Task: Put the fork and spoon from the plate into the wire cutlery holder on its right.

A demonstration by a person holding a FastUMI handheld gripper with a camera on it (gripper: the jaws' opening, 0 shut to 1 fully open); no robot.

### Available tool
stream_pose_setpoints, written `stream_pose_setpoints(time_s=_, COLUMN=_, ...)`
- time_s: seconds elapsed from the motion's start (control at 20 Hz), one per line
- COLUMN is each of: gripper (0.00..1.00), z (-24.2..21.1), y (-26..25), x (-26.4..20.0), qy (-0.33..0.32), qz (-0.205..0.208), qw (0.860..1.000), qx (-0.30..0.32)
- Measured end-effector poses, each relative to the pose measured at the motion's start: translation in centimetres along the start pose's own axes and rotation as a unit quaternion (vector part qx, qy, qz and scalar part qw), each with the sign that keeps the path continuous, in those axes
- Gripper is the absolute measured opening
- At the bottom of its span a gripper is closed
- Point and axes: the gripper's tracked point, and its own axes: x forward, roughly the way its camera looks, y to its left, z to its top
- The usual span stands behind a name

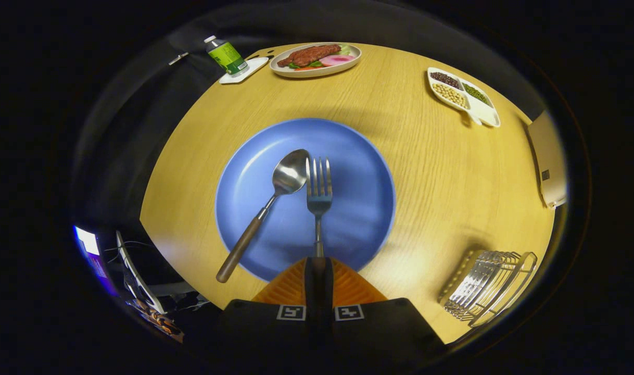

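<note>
**Fork pinched by its handle**

The gripper [317, 265] has both fingers pressed together on the fork [318, 195] handle, tines pointing ahead over the blue plate [358, 219], leaving the spoon [275, 200] resting beside it. The wire cutlery holder [486, 284] waits on the table, off to the right.

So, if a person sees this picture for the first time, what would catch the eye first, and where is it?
Probably the big blue plate in the middle of the wooden table, just ahead of the fingers. The gripper is shut on the fork, whose handle runs back between the fingers, and the spoon lies on the plate beside it, tilted. The wire cutlery holder stands to the right of the plate.
</note>
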Motion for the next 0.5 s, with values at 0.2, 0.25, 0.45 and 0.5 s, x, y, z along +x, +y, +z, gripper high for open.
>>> stream_pose_setpoints(time_s=0.2, gripper=0.05, z=-1.1, y=-1.6, x=-3.6, qy=-0.004, qz=-0.001, qw=1.000, qx=-0.023)
stream_pose_setpoints(time_s=0.25, gripper=0.05, z=-1.4, y=-1.8, x=-4.7, qy=-0.003, qz=0.006, qw=1.000, qx=-0.024)
stream_pose_setpoints(time_s=0.45, gripper=0.06, z=-2.8, y=-4.3, x=-9.6, qy=0.007, qz=0.013, qw=0.999, qx=-0.037)
stream_pose_setpoints(time_s=0.5, gripper=0.06, z=-3.2, y=-5.2, x=-10.9, qy=0.011, qz=0.009, qw=0.999, qx=-0.045)
